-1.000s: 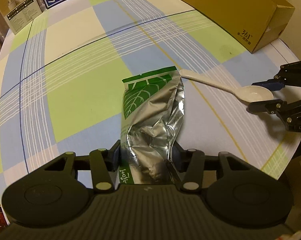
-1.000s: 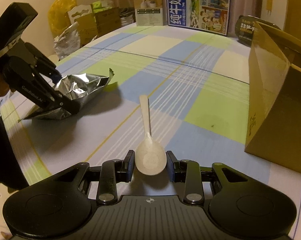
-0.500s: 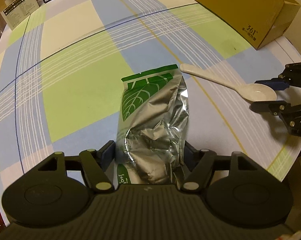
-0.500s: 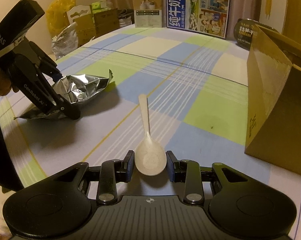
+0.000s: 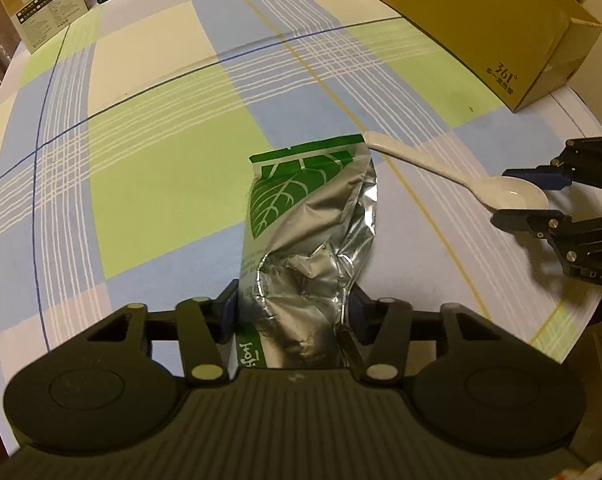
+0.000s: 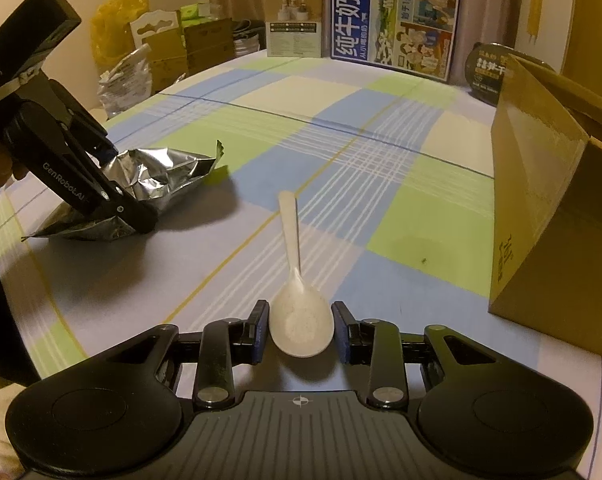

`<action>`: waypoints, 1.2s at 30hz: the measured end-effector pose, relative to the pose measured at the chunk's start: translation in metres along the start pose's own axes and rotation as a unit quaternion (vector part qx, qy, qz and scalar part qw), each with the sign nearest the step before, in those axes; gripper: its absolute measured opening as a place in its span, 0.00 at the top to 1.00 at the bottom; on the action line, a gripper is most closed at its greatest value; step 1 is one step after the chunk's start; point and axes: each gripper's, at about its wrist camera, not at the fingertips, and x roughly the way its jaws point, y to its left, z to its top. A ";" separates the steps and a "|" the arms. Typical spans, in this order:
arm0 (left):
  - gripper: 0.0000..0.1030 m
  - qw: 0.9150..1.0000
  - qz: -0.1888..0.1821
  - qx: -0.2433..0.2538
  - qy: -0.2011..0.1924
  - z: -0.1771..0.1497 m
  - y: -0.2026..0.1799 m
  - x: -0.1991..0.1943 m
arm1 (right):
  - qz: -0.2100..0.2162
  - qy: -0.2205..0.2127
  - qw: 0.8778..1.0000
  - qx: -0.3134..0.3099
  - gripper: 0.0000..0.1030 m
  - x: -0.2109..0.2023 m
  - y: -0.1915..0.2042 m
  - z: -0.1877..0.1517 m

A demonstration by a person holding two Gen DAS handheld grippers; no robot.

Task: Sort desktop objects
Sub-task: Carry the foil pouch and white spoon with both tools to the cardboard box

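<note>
The left gripper (image 5: 293,312) was closing its jaws on the near end of a crumpled foil bag (image 5: 307,236), with the bag already between them and its sides touching both pads. The bag lay flat on the checked table (image 5: 149,152), its long axis running straight away from that gripper, the green leaf-printed end farthest off. In the right wrist view the same gripper (image 6: 135,216) came down steeply onto the bag (image 6: 157,176) at the table's left side.

The right gripper (image 6: 301,332) sat around the bowl of a white spoon (image 6: 299,304); a thin gap showed beside each pad, so it looked not quite clamped, though whether it pressed lower down could not be told. The spoon's handle pointed directly forward, away from the gripper, and its tip (image 5: 371,138) ended just beside the bag's green corner.

Each thing therefore lay in line with its own nearer hand. To the right stood an open cardboard box (image 6: 549,200), nearer the spoon than the bag, probably where sorted things would go. Lifting straight up would likely keep handle and bag from snagging.
</note>
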 end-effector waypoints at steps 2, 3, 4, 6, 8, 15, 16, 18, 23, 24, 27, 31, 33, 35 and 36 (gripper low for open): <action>0.57 1.000 0.001 -0.004 -0.002 -0.001 0.000 -0.002 | -0.001 -0.003 1.000 0.005 0.71 -0.003 0.001 0.000; 0.58 1.000 0.001 -0.006 -0.003 -0.001 0.000 -0.003 | -0.001 -0.004 1.000 0.007 0.71 -0.005 0.001 0.001; 0.58 1.000 0.001 -0.009 -0.004 -0.002 0.000 -0.004 | -0.002 -0.006 1.000 0.009 0.71 -0.006 0.001 0.001; 0.59 1.000 -0.005 -0.015 -0.004 -0.004 -0.001 -0.006 | -0.005 -0.010 1.000 0.015 0.71 -0.011 0.001 0.003; 0.59 1.000 -0.014 -0.024 -0.004 -0.006 -0.002 -0.008 | -0.008 -0.015 1.000 0.021 0.71 -0.015 0.000 0.005; 0.60 0.999 -0.020 -0.031 -0.009 -0.008 -0.013 -0.020 | -0.023 -0.032 0.999 0.035 0.71 -0.037 0.001 0.009; 0.60 0.999 -0.022 -0.032 -0.011 -0.008 -0.015 -0.023 | -0.025 -0.034 0.998 0.037 0.71 -0.040 0.001 0.009; 0.60 0.999 -0.023 -0.030 -0.014 -0.007 -0.020 -0.027 | -0.030 -0.040 0.998 0.039 0.71 -0.048 0.002 0.010; 0.60 0.999 -0.026 -0.018 -0.022 0.001 -0.037 -0.037 | -0.045 -0.059 0.996 0.047 0.71 -0.069 0.001 0.012; 0.60 0.999 -0.029 -0.016 -0.025 0.003 -0.041 -0.040 | -0.048 -0.062 0.996 0.048 0.71 -0.074 0.001 0.013; 0.60 0.999 -0.031 0.000 -0.030 0.014 -0.051 -0.048 | -0.057 -0.075 0.994 0.054 0.71 -0.088 -0.001 0.017; 0.60 0.998 -0.037 0.008 -0.045 0.032 -0.064 -0.063 | -0.073 -0.097 0.991 0.061 0.71 -0.110 -0.006 0.023; 0.60 0.998 -0.041 0.014 -0.056 0.043 -0.071 -0.072 | -0.082 -0.110 0.988 0.068 0.71 -0.121 -0.010 0.026; 0.60 0.997 -0.042 0.021 -0.063 0.053 -0.077 -0.078 | -0.092 -0.122 0.986 0.073 0.71 -0.132 -0.015 0.031; 0.60 0.997 -0.043 0.025 -0.067 0.059 -0.081 -0.081 | -0.098 -0.129 0.984 0.075 0.71 -0.138 -0.018 0.033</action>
